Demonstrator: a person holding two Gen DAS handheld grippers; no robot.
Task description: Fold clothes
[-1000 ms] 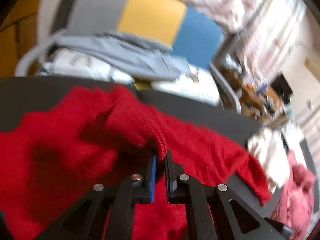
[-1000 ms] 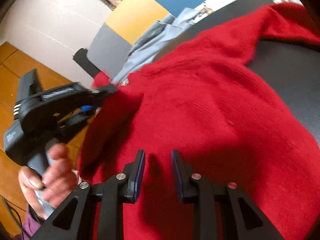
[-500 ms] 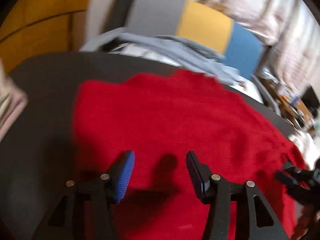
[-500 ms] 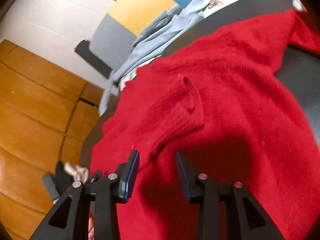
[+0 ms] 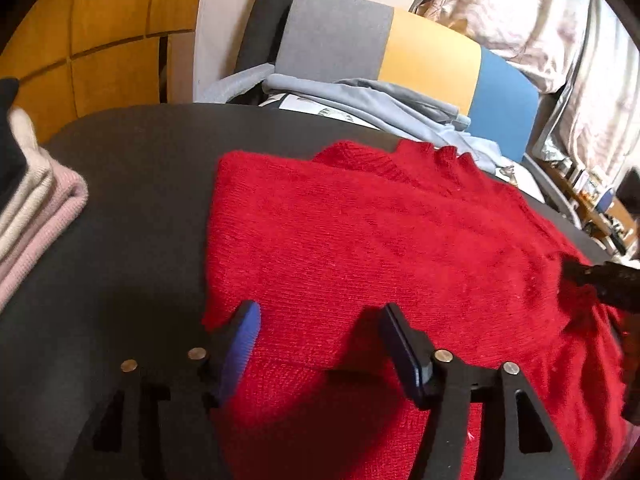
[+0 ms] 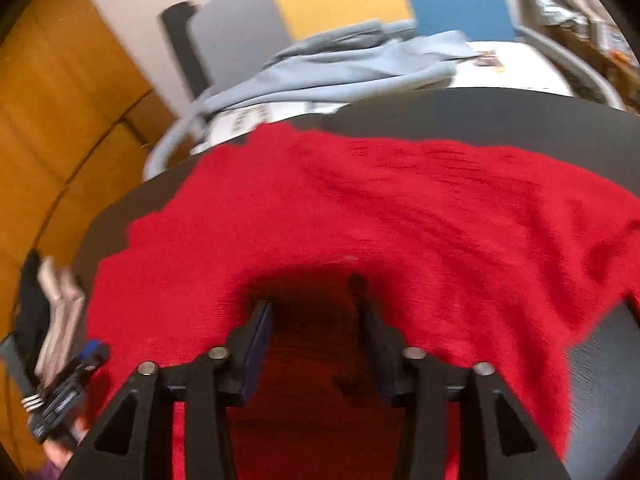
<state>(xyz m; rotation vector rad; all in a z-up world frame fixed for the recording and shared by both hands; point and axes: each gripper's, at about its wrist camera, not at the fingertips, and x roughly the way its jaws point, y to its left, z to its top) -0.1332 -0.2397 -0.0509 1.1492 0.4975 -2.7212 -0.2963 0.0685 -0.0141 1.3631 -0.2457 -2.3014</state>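
A red knit sweater lies spread on the dark round table, its left side folded in to a straight edge and its collar at the far side. My left gripper is open and empty just above the sweater's near hem. My right gripper is open and empty, low over the sweater, which spreads wide to the right. The right gripper's tip shows at the right edge of the left wrist view. The left gripper shows at the lower left of the right wrist view.
A stack of folded pink, cream and black clothes sits on the table's left side. Behind the table stands a grey, yellow and blue chair holding light blue clothes. Wooden panels and curtains lie beyond.
My left gripper let go of the sweater's sleeve fold, opened wide and drew back to the near hem. The sleeve now lies flat. My right gripper opened wider and swung over the sweater's middle.
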